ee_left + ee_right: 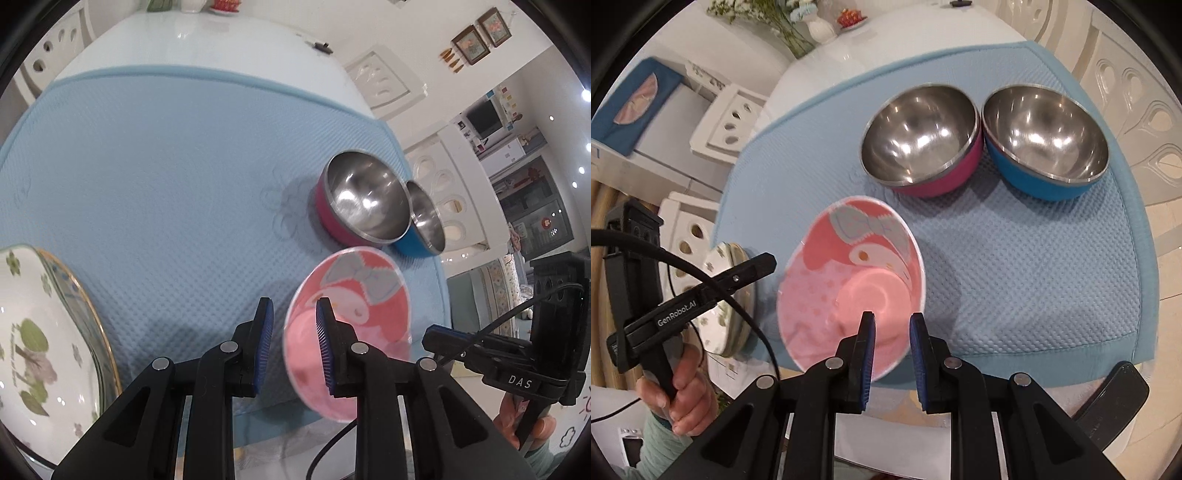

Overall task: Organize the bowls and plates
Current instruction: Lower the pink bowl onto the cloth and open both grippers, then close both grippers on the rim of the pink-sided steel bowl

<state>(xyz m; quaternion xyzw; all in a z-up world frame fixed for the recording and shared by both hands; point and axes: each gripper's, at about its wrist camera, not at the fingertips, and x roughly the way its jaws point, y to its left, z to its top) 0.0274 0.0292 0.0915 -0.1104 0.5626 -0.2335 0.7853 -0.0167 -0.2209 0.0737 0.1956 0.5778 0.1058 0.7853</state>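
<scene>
right gripper (892, 354) astride pink bowl (849, 280) rim

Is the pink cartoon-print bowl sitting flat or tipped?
Tipped: the pink cartoon-print bowl tilts, its near rim between the right gripper's jaws.

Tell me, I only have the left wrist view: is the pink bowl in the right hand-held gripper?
Observer: Yes. The right wrist view shows the pink bowl's near rim between the right hand-held gripper's fingers, one inside and one outside.
Operator: The blue bowl is half hidden for me. Anything in it?
Observer: No. The blue bowl is empty and upright, right of the red bowl, with their rims touching.
Operator: Any free mat near them?
Observer: Yes, bare mat lies in front of both bowls.
</scene>
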